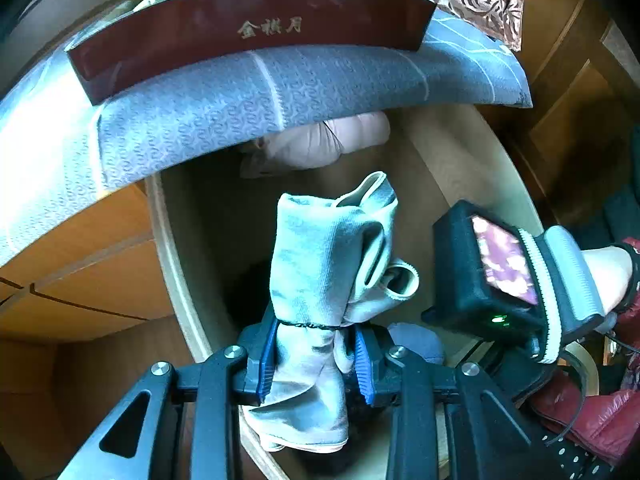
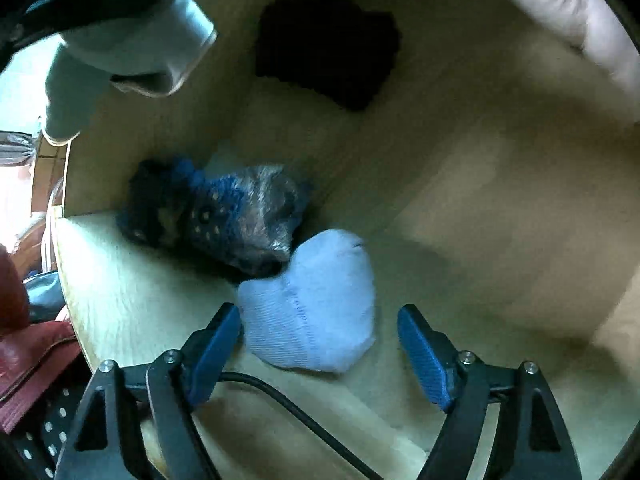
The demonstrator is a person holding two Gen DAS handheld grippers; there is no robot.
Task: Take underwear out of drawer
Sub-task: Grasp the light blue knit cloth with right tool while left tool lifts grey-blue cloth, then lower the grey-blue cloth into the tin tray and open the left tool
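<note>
My left gripper [image 1: 316, 356] is shut on a pale grey-blue pair of underwear [image 1: 320, 264], which hangs bunched above the open drawer [image 1: 180, 280]. The same garment [image 2: 132, 52] shows at the upper left of the right wrist view. My right gripper [image 2: 318, 316] is down inside the drawer, open, with its blue pads either side of a folded light blue piece [image 2: 316, 300] on the drawer floor. The left pad sits close to its edge and the right pad stands apart from it.
In the drawer lie a dark blue patterned bundle [image 2: 216, 216], a black folded item [image 2: 328, 48] and a pink garment [image 2: 580, 12] at the back. A patterned grey cloth [image 1: 240, 104] with a dark red box [image 1: 248, 32] overhangs the drawer. A sleeve in red [image 1: 580, 400] is at right.
</note>
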